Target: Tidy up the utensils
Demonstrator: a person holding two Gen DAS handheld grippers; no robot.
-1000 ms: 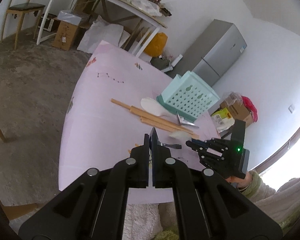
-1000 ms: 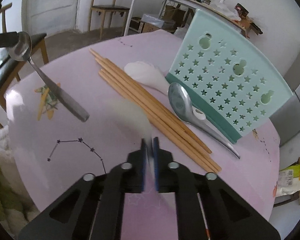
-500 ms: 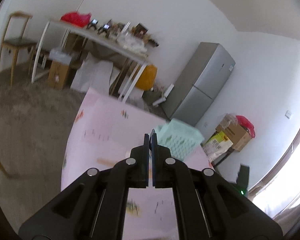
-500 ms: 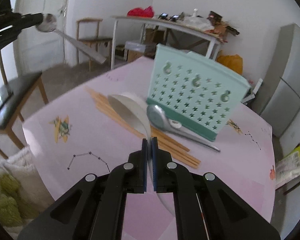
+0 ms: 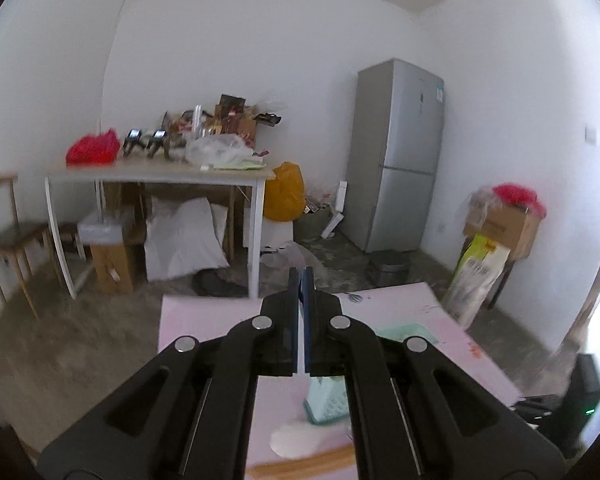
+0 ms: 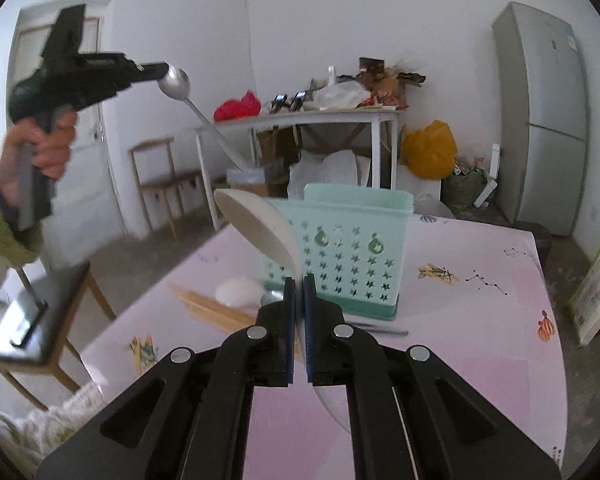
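Note:
My right gripper [image 6: 299,280] is shut on a white spoon [image 6: 260,232], held tilted above the pink table [image 6: 460,320] in front of the mint star-punched utensil holder [image 6: 352,260]. High at the left, a hand holds my left gripper [image 6: 164,68], shut on the bowl of a metal spoon [image 6: 176,82] whose handle hangs down to the right. In the left wrist view the left gripper [image 5: 300,276] shows shut; the spoon is hidden there. Another white spoon [image 6: 240,290], wooden chopsticks [image 6: 208,306] and a second metal spoon [image 6: 380,330] lie at the holder's foot.
A dark-seated stool [image 6: 32,312] stands off the table's left edge. Behind are a cluttered white table [image 6: 300,116], a wooden chair [image 6: 156,184], an orange bag [image 6: 430,148] and a grey fridge [image 6: 540,120]. Boxes [image 5: 500,224] sit by the right wall.
Both grippers rose. The left one carried the metal spoon up high and levelled out toward the room. The right one lifted the white spoon off the table toward the holder.

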